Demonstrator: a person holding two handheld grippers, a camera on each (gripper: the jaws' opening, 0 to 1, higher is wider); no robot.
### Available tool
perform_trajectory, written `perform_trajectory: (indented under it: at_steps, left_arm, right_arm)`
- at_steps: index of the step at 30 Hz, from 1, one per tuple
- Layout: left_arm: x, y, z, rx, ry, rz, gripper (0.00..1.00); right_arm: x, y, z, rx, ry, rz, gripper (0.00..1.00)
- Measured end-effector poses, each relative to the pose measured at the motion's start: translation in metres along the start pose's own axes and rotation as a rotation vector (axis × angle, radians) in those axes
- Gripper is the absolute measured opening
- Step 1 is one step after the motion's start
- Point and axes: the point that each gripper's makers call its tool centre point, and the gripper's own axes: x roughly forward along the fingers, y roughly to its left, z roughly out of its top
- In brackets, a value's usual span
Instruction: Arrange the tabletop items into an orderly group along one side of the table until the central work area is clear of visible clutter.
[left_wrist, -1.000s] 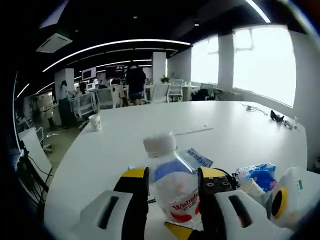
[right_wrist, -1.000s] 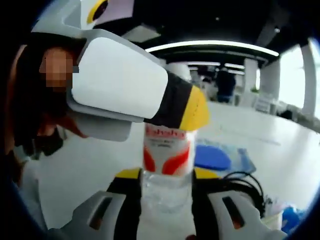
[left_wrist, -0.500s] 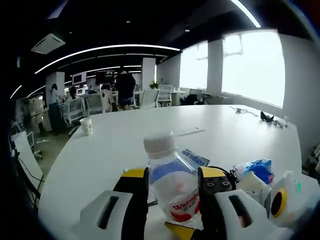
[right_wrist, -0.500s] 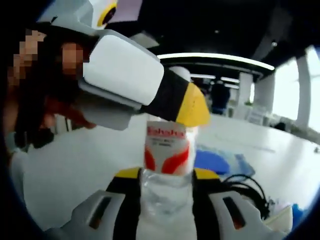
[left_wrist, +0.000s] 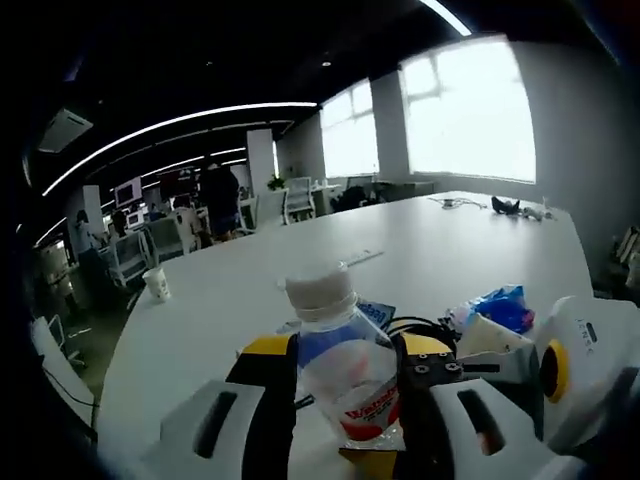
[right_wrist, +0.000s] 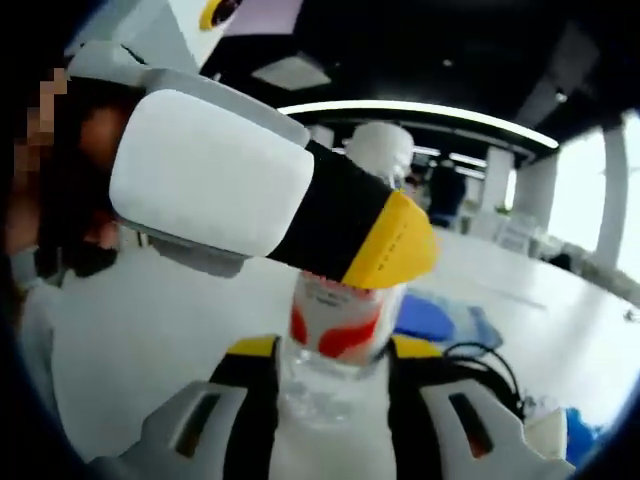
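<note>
Centrally, bottle: a clear plastic water bottle with a white cap and a red-and-white label (left_wrist: 345, 375) stood at the bottom middle of the left gripper view, and at the lower centre of the right gripper view (right_wrist: 335, 345)
Left gripper: the left gripper (left_wrist: 346, 385) had its black, yellow-tipped jaws pressed against both sides of the bottle body, clamped on it; in the right gripper view it (right_wrist: 270, 190) reached in from the upper left across the bottle's upper part
Right gripper: the right gripper (right_wrist: 332, 385) held the lower bottle body between its two jaws, closed on it; in the left gripper view its white body (left_wrist: 575, 375) sat at the lower right
Table: a large white round-edged table (left_wrist: 300, 270) spread across the middle of the left gripper view
Other items: a blue-and-white plastic packet (left_wrist: 495, 305) lay right of the bottle; a black cable (right_wrist: 480, 365) curled at lower right in the right gripper view; a blue flat pouch (right_wrist: 435, 320) lay behind the bottle; a white paper cup (left_wrist: 156, 284) stood at the left, well apart from the bottle
</note>
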Motion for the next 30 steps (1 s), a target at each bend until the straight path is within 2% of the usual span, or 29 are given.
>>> perform_trajectory:
  at_steps: [9, 19, 23, 30]
  left_arm:
    - [-0.012, -0.009, -0.001, 0.028, 0.003, -0.011, 0.37]
    - [-0.019, -0.022, 0.003, -0.035, -0.022, -0.016, 0.36]
    - [-0.022, -0.019, 0.003, -0.051, -0.014, 0.007, 0.36]
    - [-0.02, -0.015, 0.002, -0.065, -0.01, -0.003, 0.35]
  right_arm:
    - [-0.007, 0.004, -0.006, 0.005, 0.034, 0.023, 0.37]
    - [-0.018, 0.007, -0.016, 0.011, 0.083, 0.058, 0.34]
    - [-0.019, 0.01, -0.02, -0.002, 0.107, 0.083, 0.34]
    - [-0.023, 0.009, -0.032, 0.039, 0.165, 0.102, 0.3]
